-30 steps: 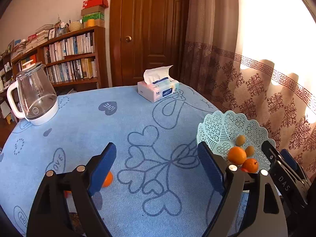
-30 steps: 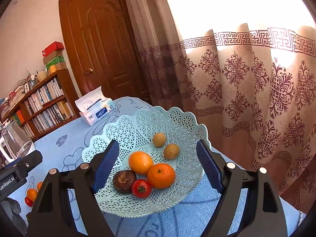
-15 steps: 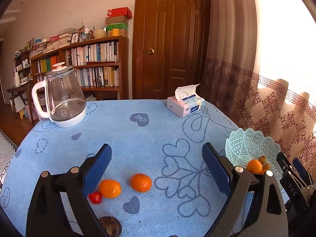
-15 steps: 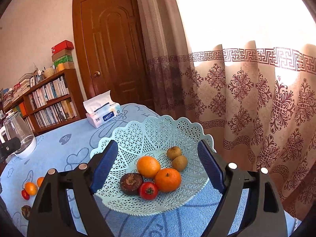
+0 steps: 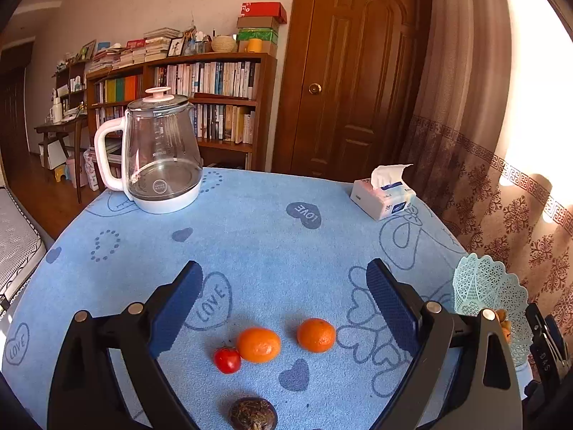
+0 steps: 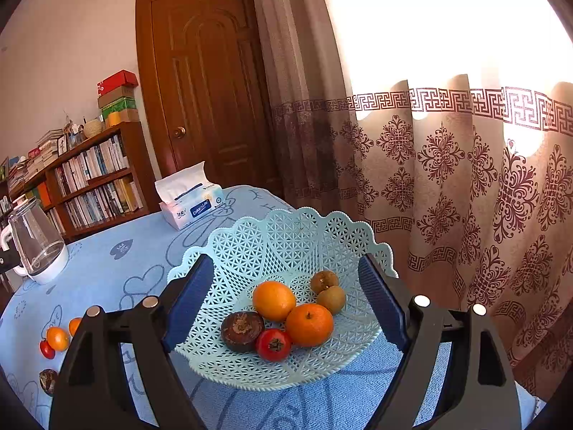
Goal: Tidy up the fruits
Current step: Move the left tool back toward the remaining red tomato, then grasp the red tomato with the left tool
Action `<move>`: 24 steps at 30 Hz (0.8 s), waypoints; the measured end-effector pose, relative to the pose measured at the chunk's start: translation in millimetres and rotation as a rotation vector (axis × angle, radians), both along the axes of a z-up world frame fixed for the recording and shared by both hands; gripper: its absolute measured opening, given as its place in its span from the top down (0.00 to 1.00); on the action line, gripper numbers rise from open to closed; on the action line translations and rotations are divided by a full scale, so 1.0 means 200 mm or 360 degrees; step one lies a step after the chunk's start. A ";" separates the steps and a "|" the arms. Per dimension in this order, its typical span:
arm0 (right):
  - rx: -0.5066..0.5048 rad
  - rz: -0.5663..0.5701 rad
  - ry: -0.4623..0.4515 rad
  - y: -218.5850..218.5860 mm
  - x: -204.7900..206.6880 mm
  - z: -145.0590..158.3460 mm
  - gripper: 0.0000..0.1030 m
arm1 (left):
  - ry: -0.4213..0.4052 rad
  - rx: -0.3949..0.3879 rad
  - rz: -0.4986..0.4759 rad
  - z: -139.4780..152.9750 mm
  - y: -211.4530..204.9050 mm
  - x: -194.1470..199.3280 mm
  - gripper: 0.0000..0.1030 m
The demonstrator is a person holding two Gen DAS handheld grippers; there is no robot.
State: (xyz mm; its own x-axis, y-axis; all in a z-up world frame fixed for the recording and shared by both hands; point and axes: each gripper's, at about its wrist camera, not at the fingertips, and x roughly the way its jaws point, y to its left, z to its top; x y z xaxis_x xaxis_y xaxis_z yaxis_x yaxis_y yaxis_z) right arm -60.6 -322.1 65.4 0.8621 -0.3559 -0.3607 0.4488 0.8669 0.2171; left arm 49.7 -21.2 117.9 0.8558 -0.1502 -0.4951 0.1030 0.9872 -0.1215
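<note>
Left wrist view: the left black two-finger gripper with blue ribbed pads [image 5: 284,308] stands wide open and holds nothing, poised above the round table covered in a light blue cloth printed with hearts [image 5: 258,236]. Between its fingers, near the table's near edge, lie four loose fruits: a small red tomato [image 5: 227,359] touching an orange mandarin [image 5: 258,344]; a second orange mandarin [image 5: 316,335] just beside them, apart; and a dark brown round fruit with a rough crown [image 5: 253,418] nearest the edge. At the table's far left edge stands a clear glass kettle with a white handle and base [image 5: 157,154]; at the far right edge sits a white and blue tissue pack [image 5: 385,193].

Right wrist view: the right black two-finger gripper with blue ribbed pads [image 6: 286,301] is likewise wide open and empty, its fingers flanking a pale turquoise plastic lattice basket with a scalloped rim [image 6: 286,236] at the table's right edge, beside a beige curtain with maroon ornament [image 6: 465,197]. The basket contains a smooth orange [image 6: 274,300], a mandarin [image 6: 309,324], a red tomato [image 6: 273,344], a dark brown fruit [image 6: 242,330] and two small tan-brown round fruits [image 6: 327,288] that touch each other.
</note>
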 end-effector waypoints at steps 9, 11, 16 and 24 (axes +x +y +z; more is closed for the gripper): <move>-0.0012 0.0025 0.0007 0.01 0.01 0.00 0.18 | 0.0056 -0.0033 0.0106 -0.03 0.17 0.03 0.11; -0.0012 0.0032 0.0011 0.02 0.01 0.00 0.18 | 0.0076 -0.0033 0.0119 -0.04 0.20 0.04 0.11; -0.0010 0.0045 0.0020 0.02 0.02 0.00 0.18 | 0.0144 -0.0005 0.0125 -0.11 0.23 0.05 0.14; -0.0015 0.0056 0.0025 0.02 0.03 -0.01 0.18 | 0.0300 -0.0002 0.0094 -0.24 0.26 0.06 0.32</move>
